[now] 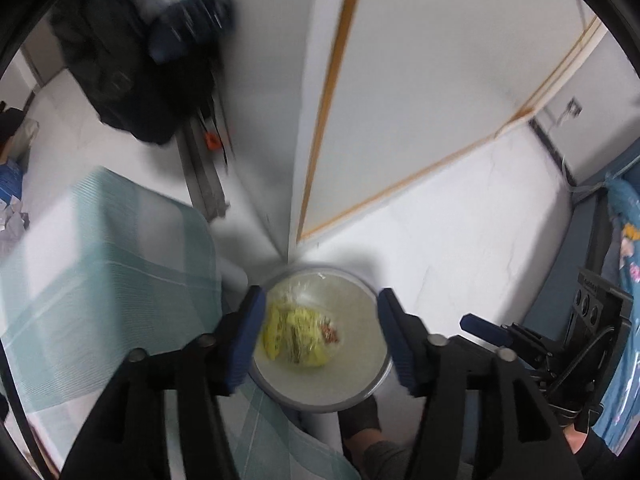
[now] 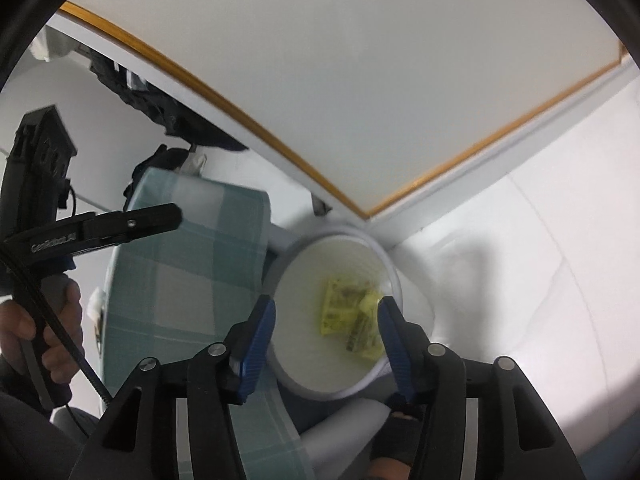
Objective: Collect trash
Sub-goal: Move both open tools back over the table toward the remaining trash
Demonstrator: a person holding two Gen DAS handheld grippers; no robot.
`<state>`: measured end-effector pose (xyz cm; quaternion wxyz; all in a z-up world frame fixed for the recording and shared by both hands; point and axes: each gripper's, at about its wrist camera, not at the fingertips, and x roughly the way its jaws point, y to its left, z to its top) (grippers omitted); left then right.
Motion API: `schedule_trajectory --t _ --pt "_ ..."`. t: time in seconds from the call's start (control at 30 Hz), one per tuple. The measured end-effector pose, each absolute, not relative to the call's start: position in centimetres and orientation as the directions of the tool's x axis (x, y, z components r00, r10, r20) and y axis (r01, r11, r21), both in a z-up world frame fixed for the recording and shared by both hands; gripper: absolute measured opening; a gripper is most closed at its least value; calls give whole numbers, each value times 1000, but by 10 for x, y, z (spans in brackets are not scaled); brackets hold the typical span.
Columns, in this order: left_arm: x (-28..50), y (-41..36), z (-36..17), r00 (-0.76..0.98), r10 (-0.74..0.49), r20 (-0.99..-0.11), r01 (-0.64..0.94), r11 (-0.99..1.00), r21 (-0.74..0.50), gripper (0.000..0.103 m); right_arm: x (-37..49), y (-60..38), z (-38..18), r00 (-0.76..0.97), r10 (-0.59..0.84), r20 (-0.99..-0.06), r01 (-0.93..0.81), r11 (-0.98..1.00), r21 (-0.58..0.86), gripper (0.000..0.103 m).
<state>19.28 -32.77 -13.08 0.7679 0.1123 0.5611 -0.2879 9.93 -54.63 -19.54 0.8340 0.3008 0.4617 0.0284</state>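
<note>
A round white bin (image 1: 360, 364) stands on the pale floor in a corner, beside a table leg. Yellow crumpled wrappers (image 1: 298, 334) lie at its bottom, partly under clear film. My left gripper (image 1: 320, 332) hangs above the bin's mouth, open, with nothing touching its blue pads. The right wrist view looks into the same bin (image 2: 312, 344) with the yellow wrappers (image 2: 344, 312) inside. My right gripper (image 2: 326, 320) is open above it and holds nothing. The left gripper's black finger (image 2: 160, 216) shows side-on at the left, gripped by a person's hand (image 2: 24, 320).
A table with a teal checked cloth (image 1: 100, 272) stands close on the bin's left. A white wall panel with wooden trim (image 1: 420, 80) rises behind. Dark bags (image 1: 120, 60) hang at the far left. Blue bedding (image 1: 624, 280) lies at the right edge.
</note>
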Motion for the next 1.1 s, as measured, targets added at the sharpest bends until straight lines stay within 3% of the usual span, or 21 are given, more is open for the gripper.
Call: schedule_trajectory --t 0.07,0.27,0.53,0.67,0.87,1.1 --pt "190 -319 -112 248 -340 -907 555 817 -154 68 98 -545 -176 589 307 -748 217 831 512 55" --pt "176 -281 -54 377 -379 -845 510 847 -152 69 94 -533 -102 665 243 -706 155 880 449 66" --pt "142 -219 11 537 -395 -745 436 886 -155 78 83 -489 -2 779 184 -599 62 929 365 79" --pt "131 -186 40 620 -386 -683 384 909 -165 87 76 -459 35 820 173 -546 21 944 330 86" --pt "117 -133 61 706 -329 -628 286 943 -172 94 72 -415 71 853 168 -493 -30 961 275 94" --pt "105 -79 62 769 -255 -586 183 966 -180 95 69 -356 92 862 225 -455 -121 962 246 100"
